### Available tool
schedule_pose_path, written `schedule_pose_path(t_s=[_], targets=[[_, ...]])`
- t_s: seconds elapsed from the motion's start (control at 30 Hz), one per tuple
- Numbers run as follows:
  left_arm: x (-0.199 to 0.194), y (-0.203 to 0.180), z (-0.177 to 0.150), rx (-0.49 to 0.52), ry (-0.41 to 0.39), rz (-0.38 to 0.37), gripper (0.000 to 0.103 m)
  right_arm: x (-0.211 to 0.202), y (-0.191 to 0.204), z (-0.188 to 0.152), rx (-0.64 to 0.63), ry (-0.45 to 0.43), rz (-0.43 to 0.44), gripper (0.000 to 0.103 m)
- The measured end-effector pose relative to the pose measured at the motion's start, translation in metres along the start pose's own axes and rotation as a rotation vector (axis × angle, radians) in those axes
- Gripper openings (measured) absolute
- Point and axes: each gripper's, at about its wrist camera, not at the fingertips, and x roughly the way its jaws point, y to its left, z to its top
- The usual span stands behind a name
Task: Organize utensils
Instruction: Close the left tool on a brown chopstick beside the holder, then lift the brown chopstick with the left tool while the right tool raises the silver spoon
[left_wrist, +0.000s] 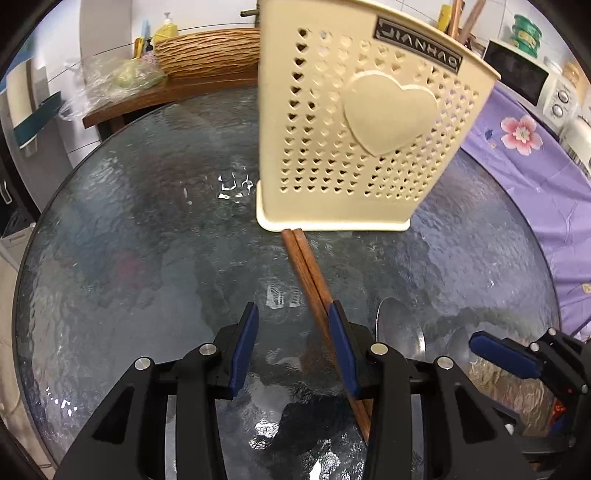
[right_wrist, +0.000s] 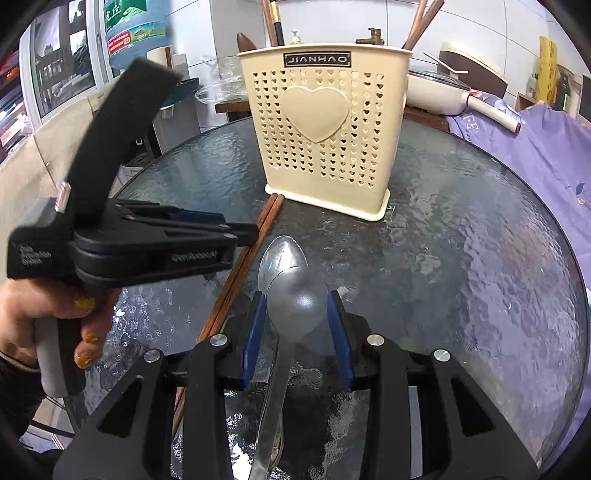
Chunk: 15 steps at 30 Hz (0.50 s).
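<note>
Where chopsticks lie: two (spoons too)

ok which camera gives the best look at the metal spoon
The right wrist view: the spoon lies centred between the right gripper pads, bowl and handle visible. The left wrist view shows only its bowl, partly hidden behind the left gripper.

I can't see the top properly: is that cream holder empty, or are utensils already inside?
Not empty. The cream holder stands upright on the glass table, and brown chopstick ends stick up above its rim.
</note>
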Motion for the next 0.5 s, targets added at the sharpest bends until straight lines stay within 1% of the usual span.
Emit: schedule_pose_path(t_s=[0.23,0.37,0.5], targets=[[0.0,0.008,0.0,0.015,0.005,0.031,0.038,-0.005,-0.003,0.0,0.018,-0.004,-0.001,0.035],[-0.002,0.016,0.001,-0.003,0.012,0.035,0.038,-0.004,-0.002,0.0,0.017,-0.002,0.005,0.035],[0.003,0.012,0.007,-0.001,0.022,0.048,0.038,-0.003,0.002,0.002,0.011,-0.001,0.007,0.035]])
